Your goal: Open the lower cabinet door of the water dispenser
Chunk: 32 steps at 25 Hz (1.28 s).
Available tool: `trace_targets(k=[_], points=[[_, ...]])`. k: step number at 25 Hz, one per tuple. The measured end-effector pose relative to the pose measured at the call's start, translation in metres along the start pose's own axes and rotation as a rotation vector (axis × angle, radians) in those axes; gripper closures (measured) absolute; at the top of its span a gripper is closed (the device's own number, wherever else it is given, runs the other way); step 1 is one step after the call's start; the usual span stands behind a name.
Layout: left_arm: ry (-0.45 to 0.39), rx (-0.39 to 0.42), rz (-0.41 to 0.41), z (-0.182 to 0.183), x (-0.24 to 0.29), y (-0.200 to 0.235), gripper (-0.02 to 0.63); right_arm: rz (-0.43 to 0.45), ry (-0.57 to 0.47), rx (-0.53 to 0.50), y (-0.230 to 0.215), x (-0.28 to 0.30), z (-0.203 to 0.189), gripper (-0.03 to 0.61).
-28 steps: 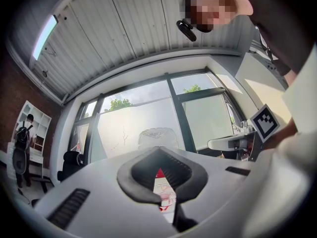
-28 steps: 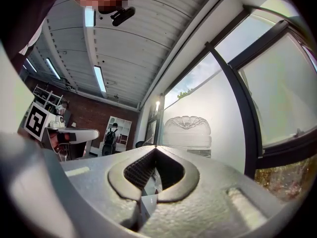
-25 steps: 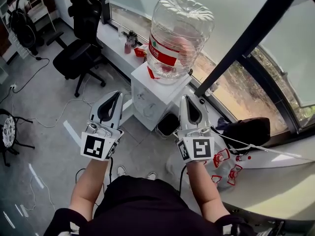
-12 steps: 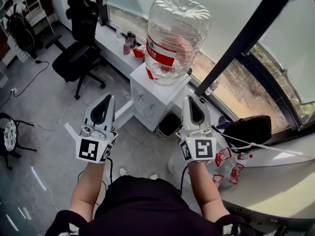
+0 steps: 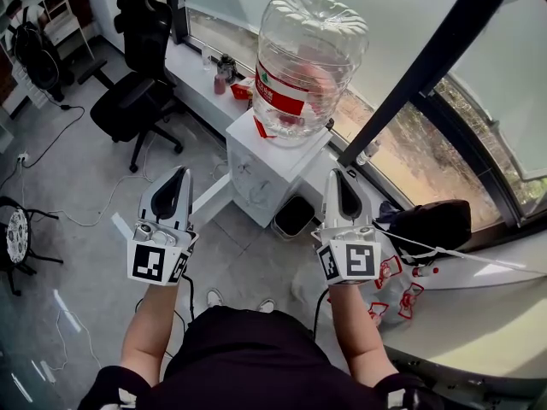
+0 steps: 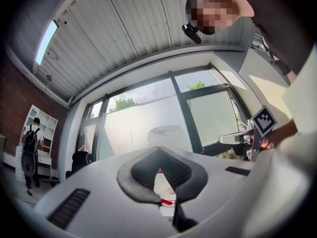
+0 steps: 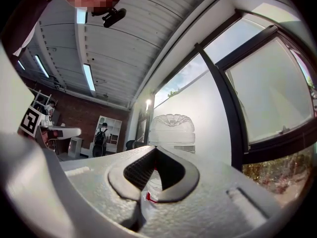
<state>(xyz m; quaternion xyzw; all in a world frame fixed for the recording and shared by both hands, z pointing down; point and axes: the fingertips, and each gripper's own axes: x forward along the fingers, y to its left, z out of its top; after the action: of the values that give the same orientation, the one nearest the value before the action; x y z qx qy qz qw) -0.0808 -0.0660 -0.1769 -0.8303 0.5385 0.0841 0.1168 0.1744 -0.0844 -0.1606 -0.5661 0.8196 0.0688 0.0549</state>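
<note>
Both tongs pinched shut, nothing in them. Left tongs (image 5: 180, 172) & right tongs (image 5: 340, 174) are held up, well apart from the water dispenser (image 5: 267, 162), which stands on the floor ahead w/ bottle (image 5: 308, 58) on top. Lower cabinet door: can't tell from up here. White strip (image 5: 210, 201) at the base may be the door swung out, or floor tape. I'm touching neither.

Read no words or numbers anywhere. Found a red-and-white label (image 5: 285, 92) wrapped round the water bottle (image 5: 314, 41), with a small green emblem near its top edge and print too small to make out. Saw a black-and-white square marker (image 5: 153, 263), pattern rather than letters, on the left gripper (image 5: 177, 172), and a second marker (image 5: 360, 261) on the right gripper (image 5: 339, 174).
</note>
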Motion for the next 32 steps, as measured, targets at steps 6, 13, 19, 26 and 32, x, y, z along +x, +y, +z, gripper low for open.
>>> trace_targets(k=[6, 13, 19, 26, 32], points=[[0.0, -0.001, 0.009, 0.001, -0.003, 0.007, 0.607, -0.029, 0.014, -0.006, -0.005, -0.006, 0.0, 0.574], [0.004, -0.005, 0.016, -0.001, -0.01, 0.013, 0.607, -0.035, 0.022, -0.018, -0.006, -0.01, 0.0, 0.574], [0.013, -0.006, 0.02, -0.004, -0.014, 0.016, 0.607, -0.039, 0.028, -0.023, -0.005, -0.012, -0.001, 0.574], [0.012, -0.004, 0.015, -0.004, -0.016, 0.014, 0.607, -0.03, 0.008, -0.039, -0.001, -0.009, 0.003, 0.574], [0.006, -0.003, 0.017, -0.002, -0.016, 0.018, 0.607, -0.021, 0.008, -0.042, 0.006, -0.006, 0.004, 0.574]])
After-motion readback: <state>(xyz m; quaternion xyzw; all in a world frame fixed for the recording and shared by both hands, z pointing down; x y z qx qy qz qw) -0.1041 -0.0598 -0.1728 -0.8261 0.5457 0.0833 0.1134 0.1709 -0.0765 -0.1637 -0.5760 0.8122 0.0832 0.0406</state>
